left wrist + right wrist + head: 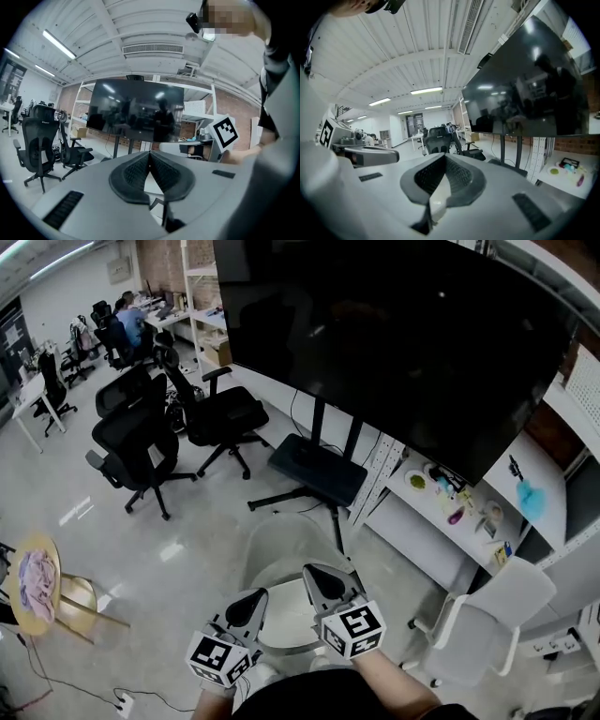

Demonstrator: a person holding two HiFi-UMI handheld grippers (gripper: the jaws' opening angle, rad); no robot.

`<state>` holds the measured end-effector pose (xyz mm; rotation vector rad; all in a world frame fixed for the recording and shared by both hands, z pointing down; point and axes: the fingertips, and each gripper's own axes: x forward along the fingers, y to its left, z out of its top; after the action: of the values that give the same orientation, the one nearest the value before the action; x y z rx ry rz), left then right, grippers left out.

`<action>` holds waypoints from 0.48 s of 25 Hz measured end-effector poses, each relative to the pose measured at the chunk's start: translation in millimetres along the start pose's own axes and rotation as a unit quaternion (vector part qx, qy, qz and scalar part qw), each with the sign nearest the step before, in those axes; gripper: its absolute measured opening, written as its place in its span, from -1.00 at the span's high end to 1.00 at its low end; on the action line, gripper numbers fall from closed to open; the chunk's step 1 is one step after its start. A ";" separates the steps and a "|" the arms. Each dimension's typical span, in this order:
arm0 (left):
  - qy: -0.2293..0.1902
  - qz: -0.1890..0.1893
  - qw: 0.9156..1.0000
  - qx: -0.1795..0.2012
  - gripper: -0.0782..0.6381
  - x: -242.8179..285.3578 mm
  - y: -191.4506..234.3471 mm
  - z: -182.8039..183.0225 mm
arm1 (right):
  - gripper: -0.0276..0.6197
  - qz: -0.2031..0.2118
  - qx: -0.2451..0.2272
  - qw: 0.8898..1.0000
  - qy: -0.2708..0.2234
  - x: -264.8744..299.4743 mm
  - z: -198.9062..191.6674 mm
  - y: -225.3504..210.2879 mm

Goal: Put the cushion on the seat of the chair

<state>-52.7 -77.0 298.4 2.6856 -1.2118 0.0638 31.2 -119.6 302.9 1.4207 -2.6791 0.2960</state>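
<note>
You're holding left gripper (251, 601) and right gripper (319, 577) shut, empty, above the chair (281, 545); fetching the cushion probably comes next.

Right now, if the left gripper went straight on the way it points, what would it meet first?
Probably the big dark screen. The left gripper, jaws together, points roughly level at the screen's lower part, and nothing nearer shows in that line. Depth is hard to judge from here.

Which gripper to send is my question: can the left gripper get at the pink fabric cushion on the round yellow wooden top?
Probably not from here: the pink fabric cushion lies far to the left of the left gripper, jaws shut, with a wide stretch of floor between. Nothing blocks the way.
</note>
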 end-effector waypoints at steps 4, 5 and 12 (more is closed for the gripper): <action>-0.015 -0.008 1.000 0.016 0.75 4.2 -2.3 13.4 | 0.89 0.005 -0.011 1.000 -0.023 -5.4 17.0 5.3; -0.018 -0.008 1.000 0.018 0.75 4.6 -2.0 16.3 | 0.89 0.006 -0.013 1.000 -0.028 -6.7 20.7 6.6; -0.025 -0.018 0.999 0.022 0.75 13.2 -5.7 24.8 | 0.89 0.004 -0.016 0.999 -0.046 -15.4 34.9 2.6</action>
<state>-40.7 -87.8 274.7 2.7610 -1.1904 0.0173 37.9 -113.2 265.8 1.4491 -2.7483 0.1927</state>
